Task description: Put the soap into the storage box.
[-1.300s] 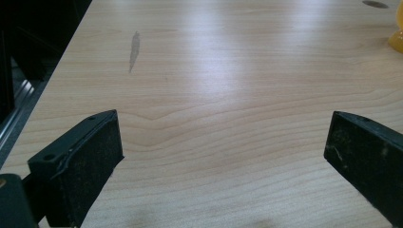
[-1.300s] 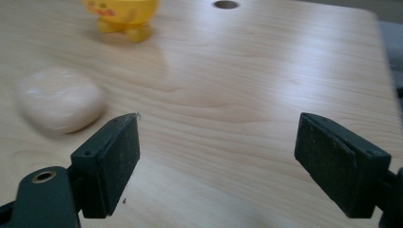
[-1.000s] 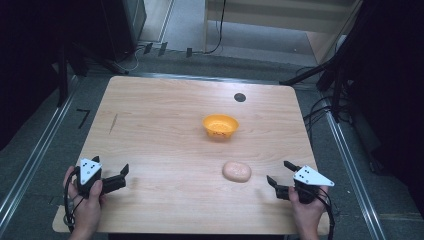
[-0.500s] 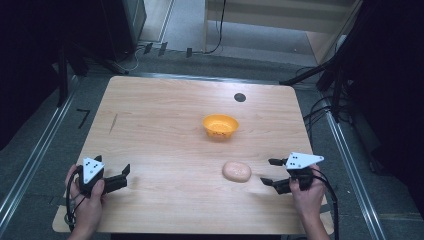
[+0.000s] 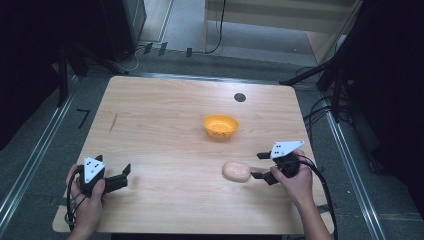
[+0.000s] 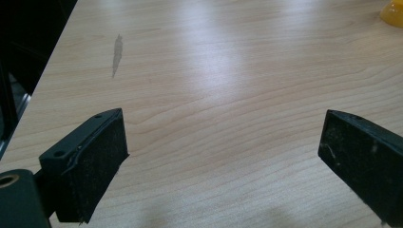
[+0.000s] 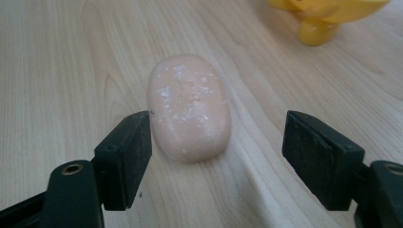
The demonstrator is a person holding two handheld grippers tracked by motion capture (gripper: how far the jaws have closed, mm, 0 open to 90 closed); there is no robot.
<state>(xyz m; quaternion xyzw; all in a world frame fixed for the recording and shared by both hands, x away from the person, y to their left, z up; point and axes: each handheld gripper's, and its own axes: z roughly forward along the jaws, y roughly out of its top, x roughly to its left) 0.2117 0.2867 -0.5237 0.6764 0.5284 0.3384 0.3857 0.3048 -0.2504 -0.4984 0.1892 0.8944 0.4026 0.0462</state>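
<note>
Two grippers sit low in frame. The right gripper (image 5: 260, 166) has moved left to the bun (image 5: 236, 172), jaws spread around its near end, ready to grasp. Pale pink, oval, speckled, the bun lies right of centre, below the bowl (image 5: 220, 125). The left gripper (image 5: 122, 178) rests spread, idle.

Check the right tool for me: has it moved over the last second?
Yes. The right tool has moved up the table and leftward toward the pink bun, which lies in the same spot below the yellow bowl. Its jaws are open.
</note>
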